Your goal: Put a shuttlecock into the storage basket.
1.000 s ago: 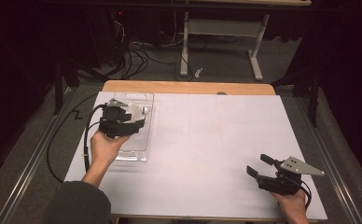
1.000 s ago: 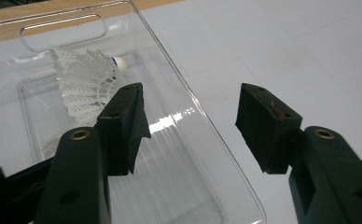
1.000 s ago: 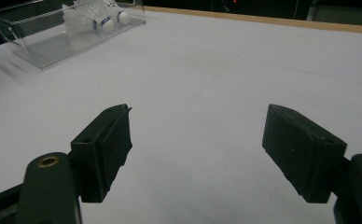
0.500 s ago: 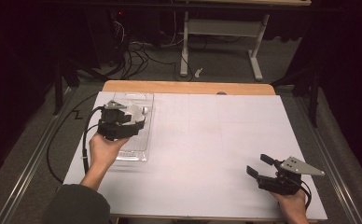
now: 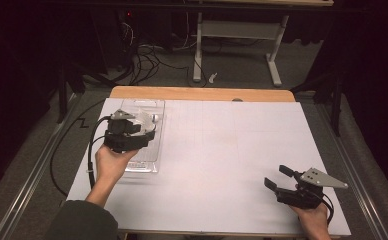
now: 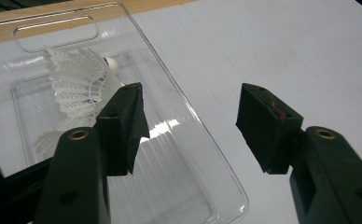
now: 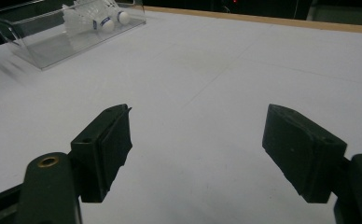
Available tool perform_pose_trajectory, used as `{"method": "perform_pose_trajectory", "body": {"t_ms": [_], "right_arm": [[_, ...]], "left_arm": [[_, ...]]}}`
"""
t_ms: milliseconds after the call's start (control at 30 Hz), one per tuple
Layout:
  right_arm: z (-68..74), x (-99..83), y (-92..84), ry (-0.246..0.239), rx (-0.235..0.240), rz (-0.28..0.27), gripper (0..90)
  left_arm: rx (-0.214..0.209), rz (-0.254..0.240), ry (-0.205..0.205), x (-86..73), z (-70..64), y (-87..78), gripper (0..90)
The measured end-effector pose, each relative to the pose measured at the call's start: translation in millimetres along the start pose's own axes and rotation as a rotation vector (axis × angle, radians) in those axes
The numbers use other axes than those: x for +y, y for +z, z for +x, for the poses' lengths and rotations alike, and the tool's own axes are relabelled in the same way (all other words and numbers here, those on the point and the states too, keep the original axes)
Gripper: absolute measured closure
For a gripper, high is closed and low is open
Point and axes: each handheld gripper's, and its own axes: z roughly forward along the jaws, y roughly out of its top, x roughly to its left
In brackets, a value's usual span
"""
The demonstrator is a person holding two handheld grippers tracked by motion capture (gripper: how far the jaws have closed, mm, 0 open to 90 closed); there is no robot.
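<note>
A clear plastic tray (image 5: 154,107) lies at the table's left side, and white shuttlecocks (image 5: 144,118) rest at its far end. My left gripper (image 5: 148,131) hovers over the tray. In the left gripper view it (image 6: 191,112) is open with nothing between the jaws; the shuttlecocks (image 6: 76,86) lie just beyond the left jaw, inside the tray (image 6: 202,140). My right gripper (image 5: 278,176) sits near the front right of the table. In the right gripper view it (image 7: 198,126) is open over bare white surface, with the tray (image 7: 30,44) and shuttlecocks (image 7: 97,18) far off at the upper left.
A white sheet (image 5: 222,145) covers the table, with a wooden strip (image 5: 202,93) along its far edge. Beyond that edge are a dark floor with cables (image 5: 147,55) and a white frame leg (image 5: 274,62). A black cable (image 5: 89,145) trails from the left gripper.
</note>
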Motion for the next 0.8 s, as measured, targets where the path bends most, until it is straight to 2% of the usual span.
{"method": "perform_pose_trajectory", "body": {"t_ms": [800], "right_arm": [[0.3,0.0,0.1,0.000,0.000,0.001,24.0]], "left_arm": [[-0.009,-0.022,0.009,-10.7,-6.0,-6.9,41.5]]}}
